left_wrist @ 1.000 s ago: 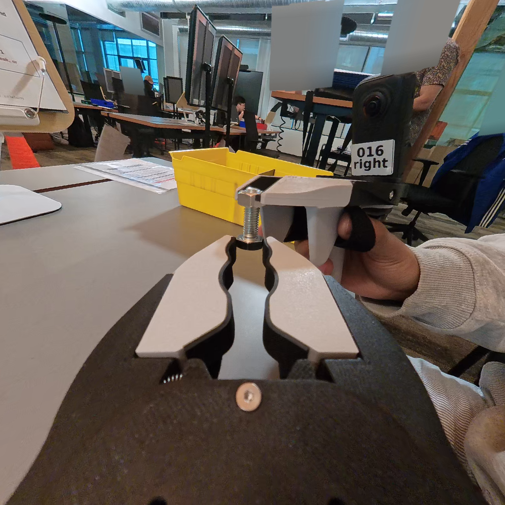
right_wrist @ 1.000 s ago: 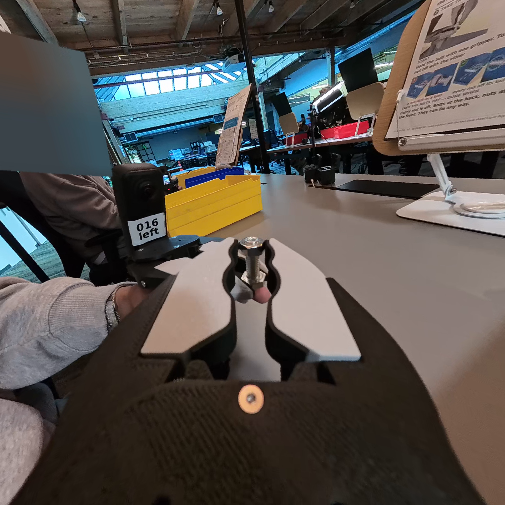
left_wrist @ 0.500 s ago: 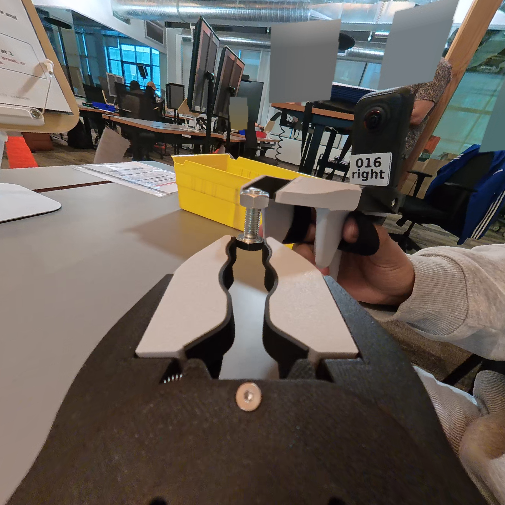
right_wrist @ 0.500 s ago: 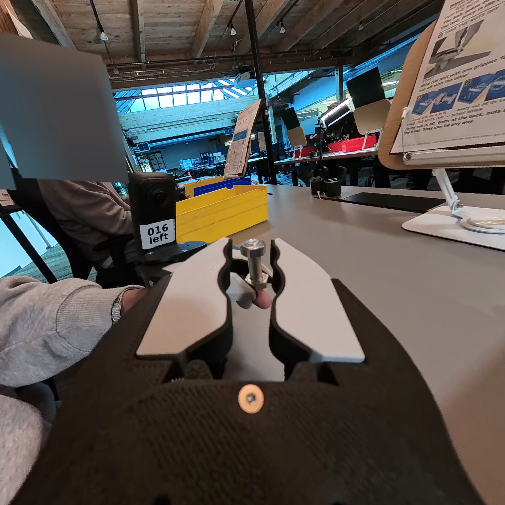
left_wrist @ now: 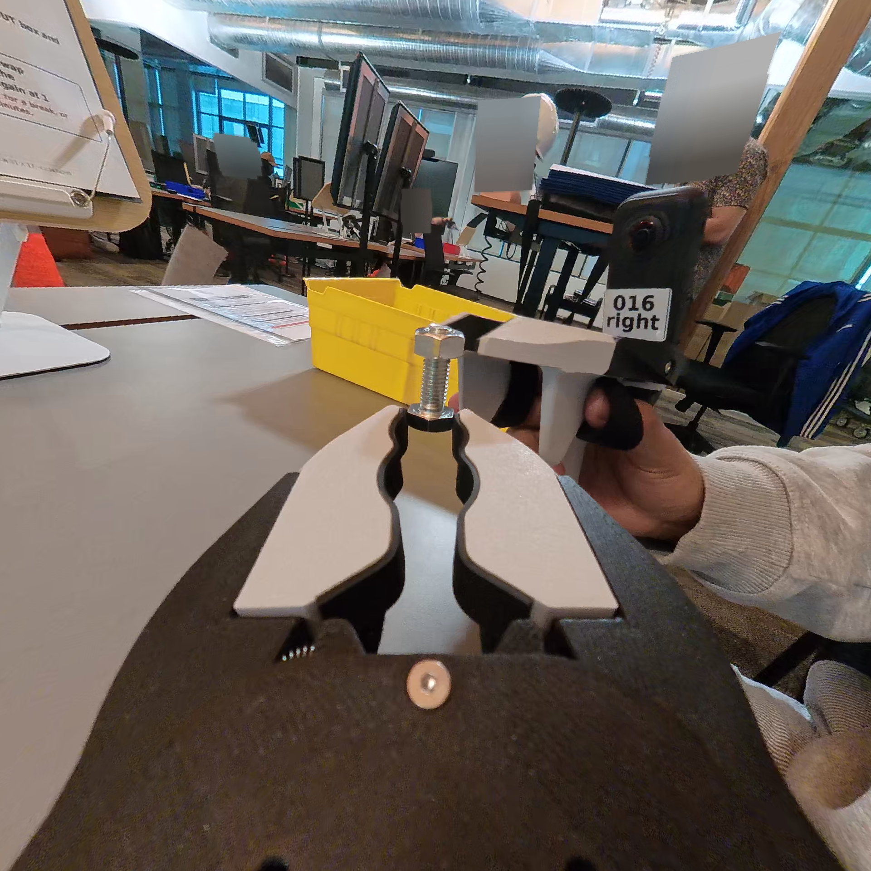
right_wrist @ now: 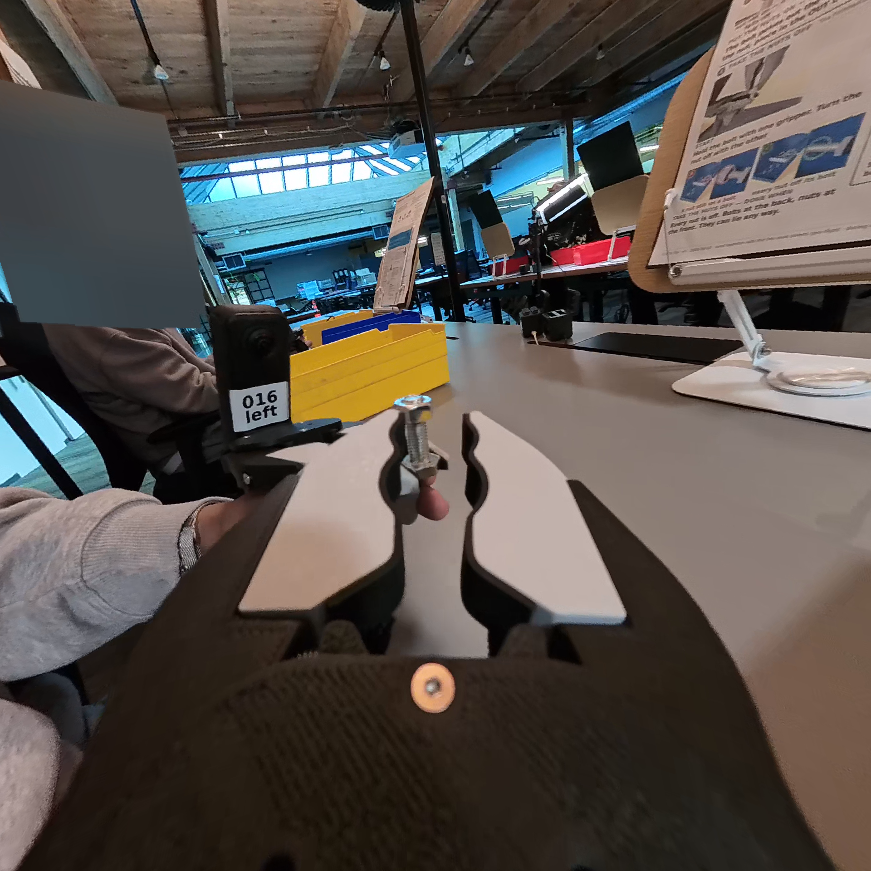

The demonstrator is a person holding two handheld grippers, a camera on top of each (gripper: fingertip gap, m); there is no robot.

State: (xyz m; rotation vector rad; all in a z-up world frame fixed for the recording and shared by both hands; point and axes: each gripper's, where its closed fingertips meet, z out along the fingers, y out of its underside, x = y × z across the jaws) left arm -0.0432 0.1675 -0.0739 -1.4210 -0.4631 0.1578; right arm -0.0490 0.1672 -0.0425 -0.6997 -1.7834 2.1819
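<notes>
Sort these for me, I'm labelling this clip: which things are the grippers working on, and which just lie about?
In hand: left gripper, shut on the nut; bolt, upright; right gripper, open beside its head.
Lying about: bin, paper, stand.

A: What moved?

B: The right gripper (right_wrist: pixel 426 436) has let go of the bolt (right_wrist: pixel 415 436); its fingers now stand apart, and the bolt sits by the left finger.

A: And from the left gripper (left_wrist: pixel 430 417)?

B: The right gripper (left_wrist: pixel 464 330) has drawn back beside the bolt (left_wrist: pixel 436 372).
</notes>
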